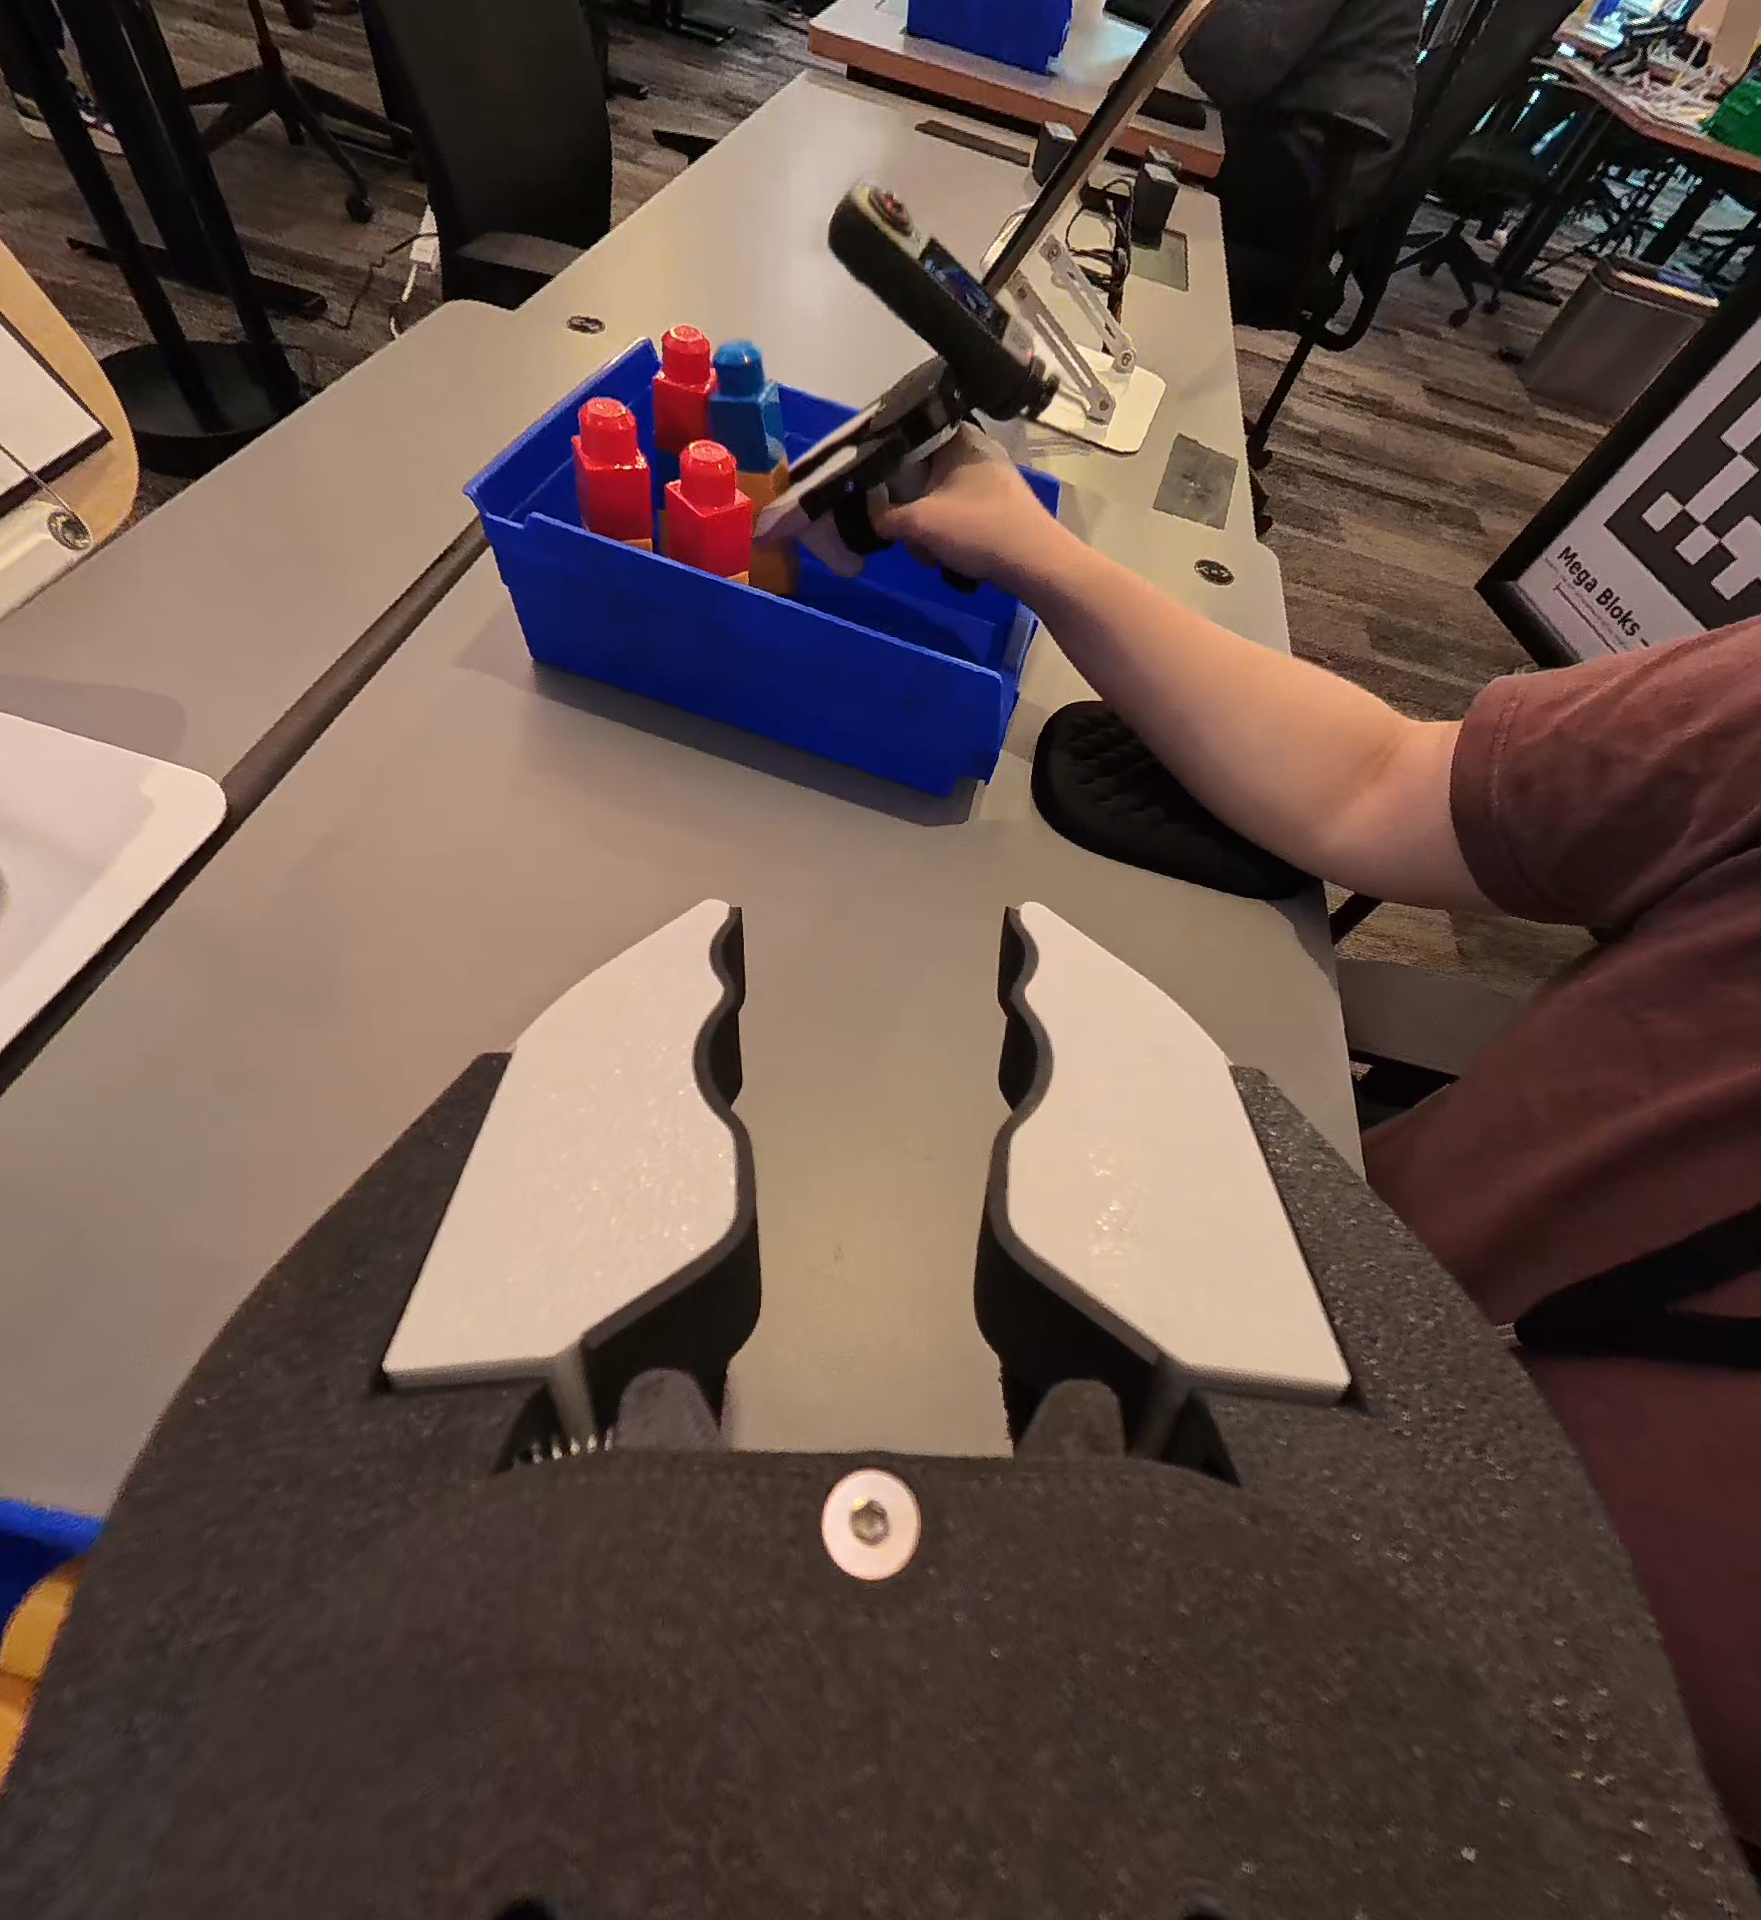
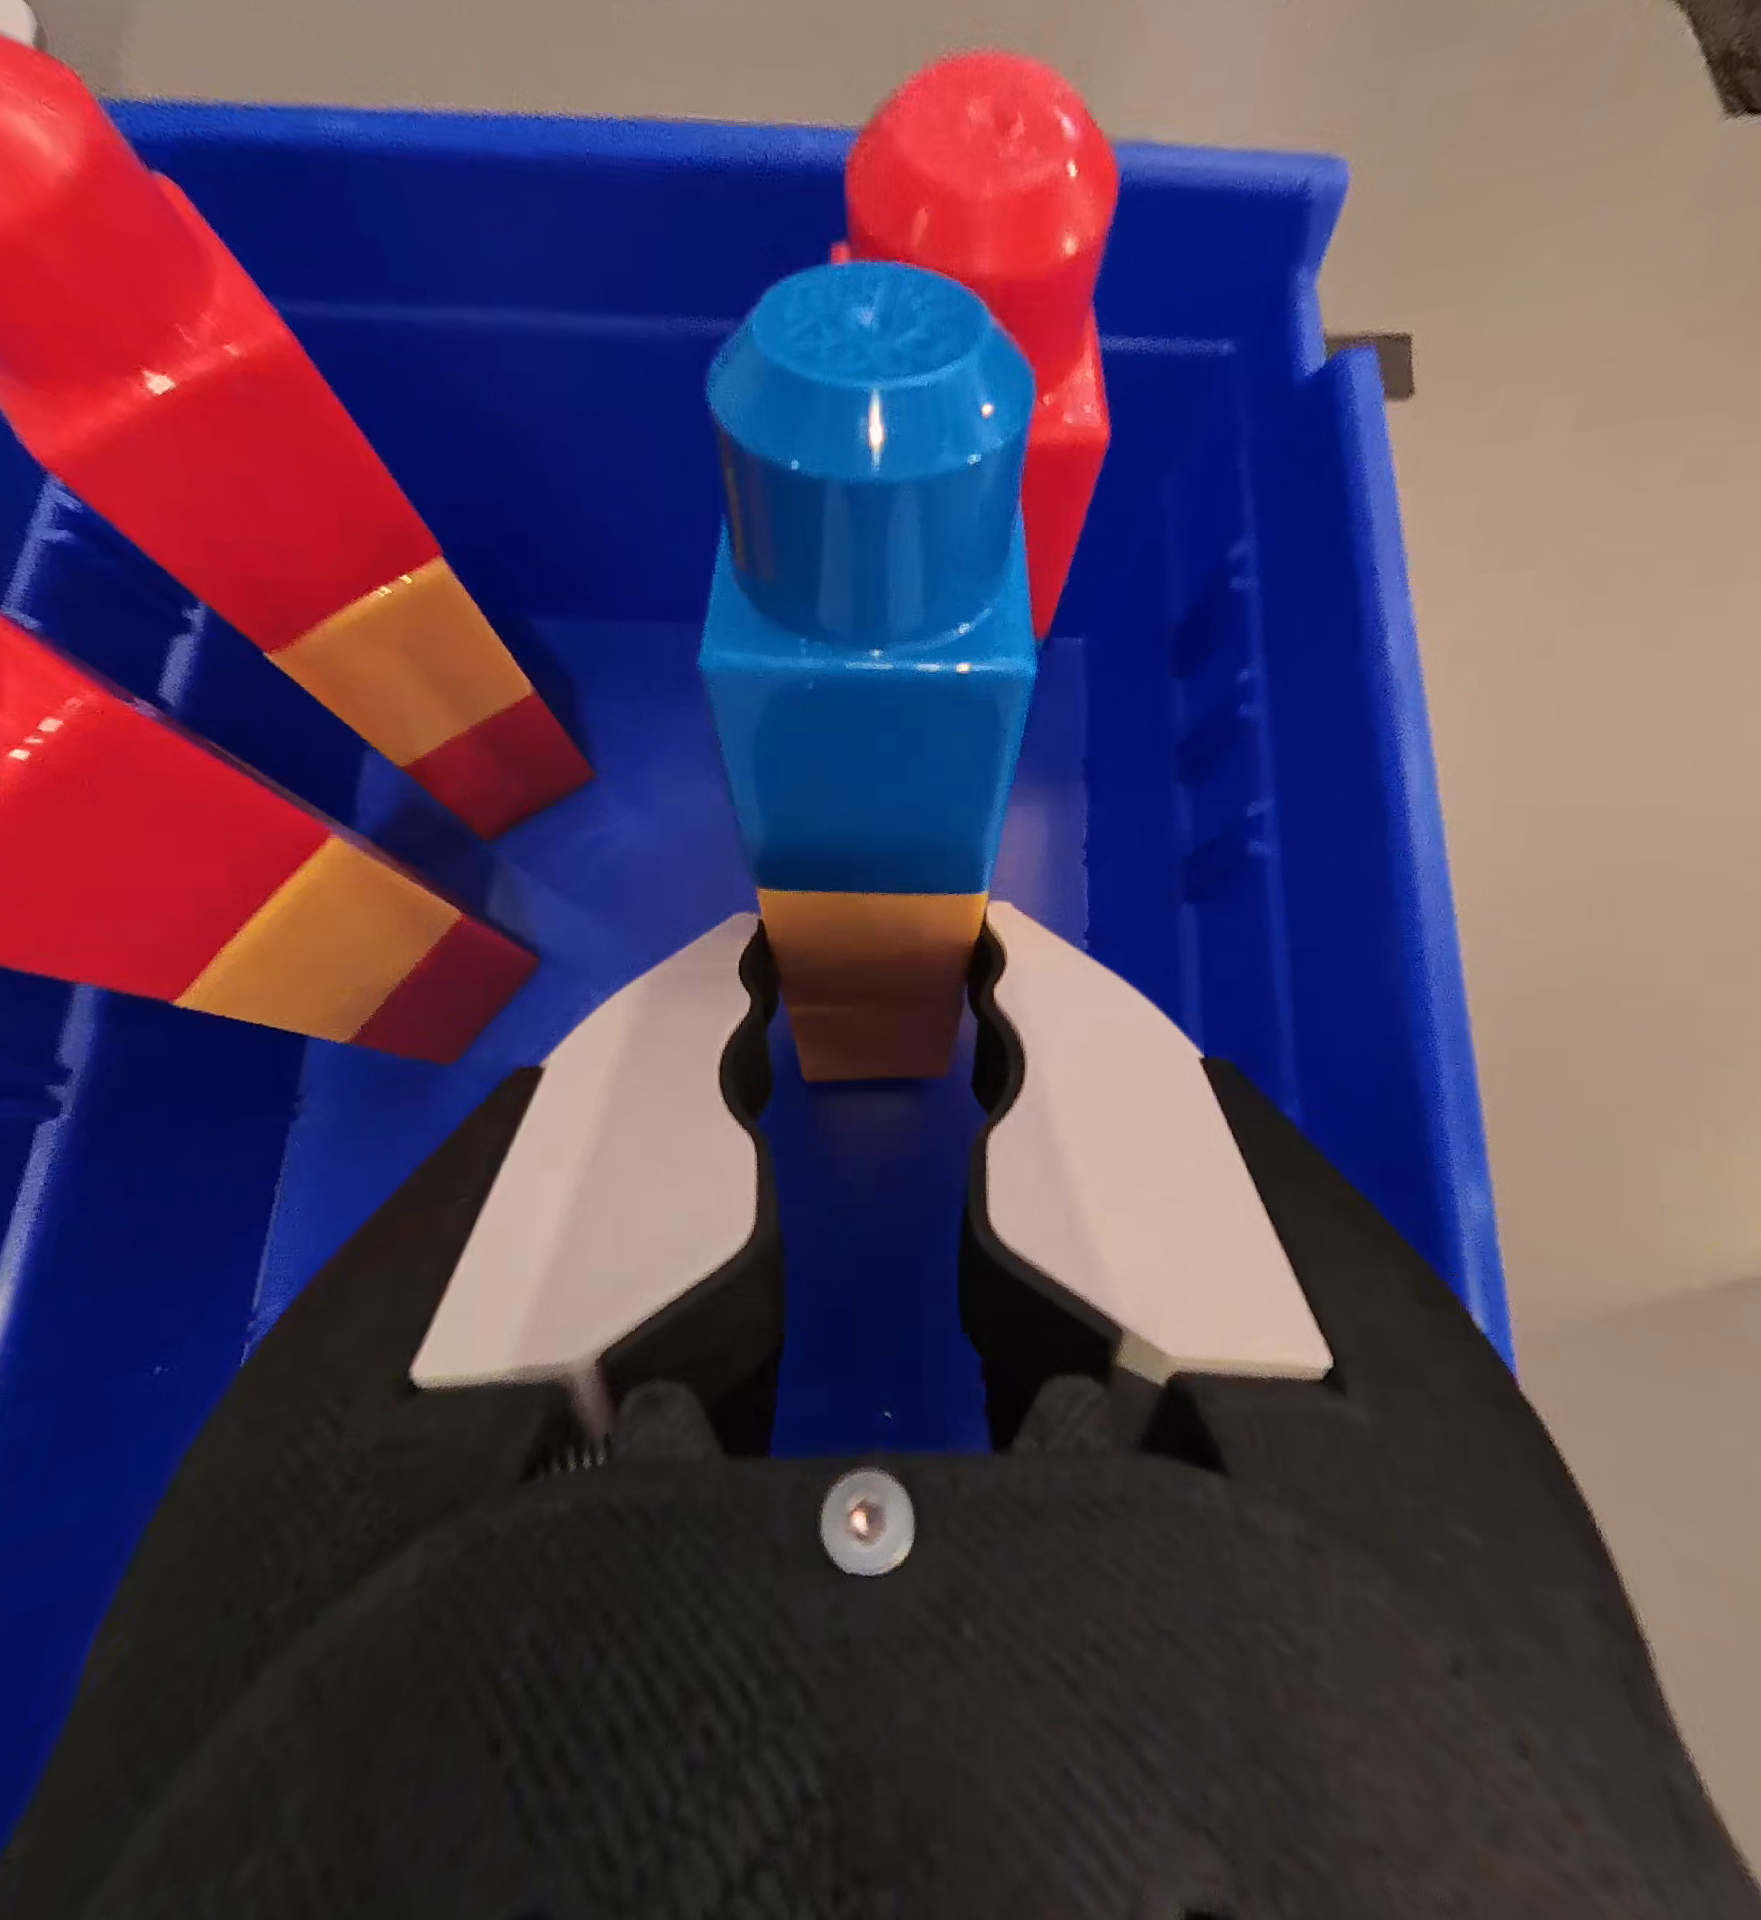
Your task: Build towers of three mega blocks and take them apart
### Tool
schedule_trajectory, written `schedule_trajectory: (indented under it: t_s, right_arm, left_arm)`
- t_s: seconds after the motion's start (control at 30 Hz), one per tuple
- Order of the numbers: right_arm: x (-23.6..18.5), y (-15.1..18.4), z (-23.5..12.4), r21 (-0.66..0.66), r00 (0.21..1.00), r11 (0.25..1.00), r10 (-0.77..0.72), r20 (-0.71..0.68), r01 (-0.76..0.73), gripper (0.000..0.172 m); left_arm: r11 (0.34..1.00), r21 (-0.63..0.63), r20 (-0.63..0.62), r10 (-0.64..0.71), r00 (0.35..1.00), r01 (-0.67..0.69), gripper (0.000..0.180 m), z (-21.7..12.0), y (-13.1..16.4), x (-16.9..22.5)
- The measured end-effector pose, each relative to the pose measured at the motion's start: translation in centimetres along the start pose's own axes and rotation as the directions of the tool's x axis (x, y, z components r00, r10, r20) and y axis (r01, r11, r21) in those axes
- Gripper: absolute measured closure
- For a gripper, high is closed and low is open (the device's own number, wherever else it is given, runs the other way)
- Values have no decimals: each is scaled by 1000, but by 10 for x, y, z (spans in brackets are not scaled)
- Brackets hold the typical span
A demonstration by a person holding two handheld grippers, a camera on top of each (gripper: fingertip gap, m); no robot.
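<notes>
Bin (image 2: 1375, 727), blue, holds four upright towers: three red-topped at 9 to 12 o'clock, blue-topped tower (image 2: 871, 727) central. Right gripper (image 2: 871, 997) pinches its orange base; left gripper (image 1: 871, 1039) spread, bare.

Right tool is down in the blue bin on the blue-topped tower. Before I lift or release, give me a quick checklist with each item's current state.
1. Right tool on the blue-topped tower: ok, pads against its orange lower blocks.
2. Tower complete: ok, blue block over two orange ones.
3. Tower base on the bin floor: cannot tell from either view.
4. Room around it: ok, the red-topped towers lean off to the left, and another stands behind.
5. Left tool: ok, open and empty over the grey table.
6. Blue bin steady: cannot tell; nothing braces it.
</notes>
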State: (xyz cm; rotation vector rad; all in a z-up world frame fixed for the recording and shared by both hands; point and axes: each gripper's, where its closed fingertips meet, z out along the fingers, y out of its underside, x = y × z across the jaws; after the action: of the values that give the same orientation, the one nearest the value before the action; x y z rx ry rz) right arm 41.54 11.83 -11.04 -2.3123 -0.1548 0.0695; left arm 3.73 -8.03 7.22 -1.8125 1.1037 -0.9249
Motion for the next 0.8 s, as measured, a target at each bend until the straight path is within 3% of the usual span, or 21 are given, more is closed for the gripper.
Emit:
schedule_trajectory:
  t_s: [0.6, 0.7, 0.8]
  right_arm:
    - [8, 12, 3, -70, 1000, 997, -11, -9, 10, 134]
    - [7, 6, 0, -48, 999, 998, -35, -13, 34, 127]
    - [1, -8, -12, -5, 997, 997, -74, 8, 74, 116]
  left_arm:
    - [1000, -12, 36, -1, 999, 2, 133, -15, 0, 1]
    - [1000, -14, 131, -14, 991, 16, 128, -37, 3, -15]
    - [996, -88, 407, 10, 913, 29, 128, -85, 23, -57]
